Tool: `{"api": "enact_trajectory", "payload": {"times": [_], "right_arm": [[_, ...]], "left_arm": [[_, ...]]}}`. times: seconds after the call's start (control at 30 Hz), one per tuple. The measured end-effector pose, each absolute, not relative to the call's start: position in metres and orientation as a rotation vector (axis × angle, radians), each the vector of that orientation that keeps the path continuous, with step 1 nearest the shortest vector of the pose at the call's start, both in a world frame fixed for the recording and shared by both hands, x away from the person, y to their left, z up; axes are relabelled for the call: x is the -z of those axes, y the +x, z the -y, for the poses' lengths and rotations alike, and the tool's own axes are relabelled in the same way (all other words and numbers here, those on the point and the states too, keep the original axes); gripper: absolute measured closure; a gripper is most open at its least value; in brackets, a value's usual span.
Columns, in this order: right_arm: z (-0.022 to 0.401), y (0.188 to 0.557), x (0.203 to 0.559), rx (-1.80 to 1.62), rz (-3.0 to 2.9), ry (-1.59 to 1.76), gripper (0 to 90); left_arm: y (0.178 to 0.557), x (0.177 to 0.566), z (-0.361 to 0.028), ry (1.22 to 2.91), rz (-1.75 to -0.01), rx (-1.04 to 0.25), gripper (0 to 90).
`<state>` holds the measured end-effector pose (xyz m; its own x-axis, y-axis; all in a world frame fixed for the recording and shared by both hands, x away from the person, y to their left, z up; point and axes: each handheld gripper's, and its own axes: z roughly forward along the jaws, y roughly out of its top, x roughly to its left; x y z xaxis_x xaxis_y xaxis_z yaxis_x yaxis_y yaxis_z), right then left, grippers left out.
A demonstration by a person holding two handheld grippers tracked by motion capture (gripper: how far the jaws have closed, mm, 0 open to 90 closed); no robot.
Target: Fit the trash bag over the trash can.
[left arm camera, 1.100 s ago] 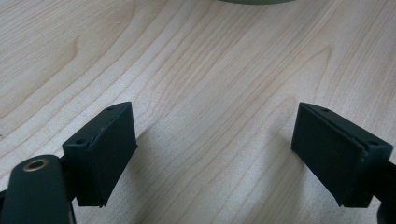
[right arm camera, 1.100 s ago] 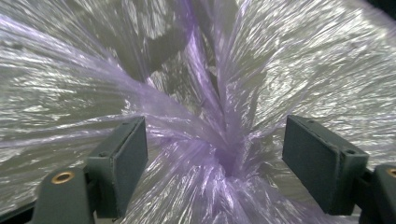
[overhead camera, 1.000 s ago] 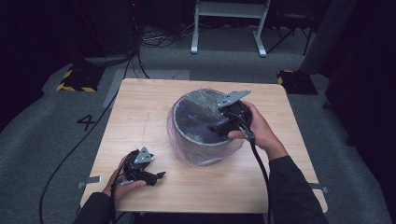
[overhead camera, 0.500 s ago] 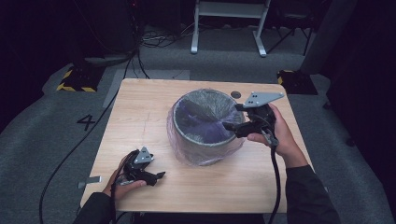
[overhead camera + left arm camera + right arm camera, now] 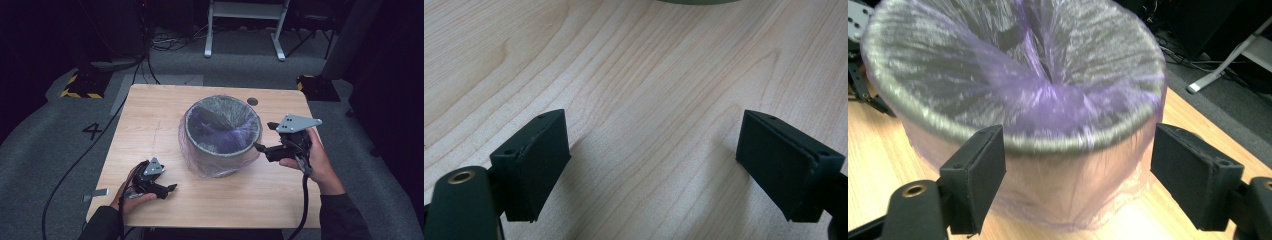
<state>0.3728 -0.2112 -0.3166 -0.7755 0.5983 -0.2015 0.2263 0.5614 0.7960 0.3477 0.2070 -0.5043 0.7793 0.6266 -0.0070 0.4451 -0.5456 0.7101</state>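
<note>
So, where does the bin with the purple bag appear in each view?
High view: the bin stands mid-table, between the left gripper and the right gripper.
Left gripper view: a greenish sliver at the top edge, probably its base; I cannot be sure.
Right gripper view: the bin fills the upper centre, beyond the open jaws.
Shared landmark: the wooden table.

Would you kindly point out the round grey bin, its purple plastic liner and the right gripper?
Round grey bin (image 5: 223,152): high view, near rim.
Purple plastic liner (image 5: 1058,97): right gripper view, gathered folds inside.
Right gripper (image 5: 266,137): high view, between its open fingertips.
</note>
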Motion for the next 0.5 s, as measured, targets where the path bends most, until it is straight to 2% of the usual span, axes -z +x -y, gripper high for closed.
{"api": "enact_trajectory", "payload": {"times": [0.5], "right_arm": [[0.239, 0.360, 0.348, -1.060, -2.334, 0.723, 21.1]], "left_arm": [[0.348, 0.504, -0.207, 2.240, -0.792, -0.321, 13.4]]}}
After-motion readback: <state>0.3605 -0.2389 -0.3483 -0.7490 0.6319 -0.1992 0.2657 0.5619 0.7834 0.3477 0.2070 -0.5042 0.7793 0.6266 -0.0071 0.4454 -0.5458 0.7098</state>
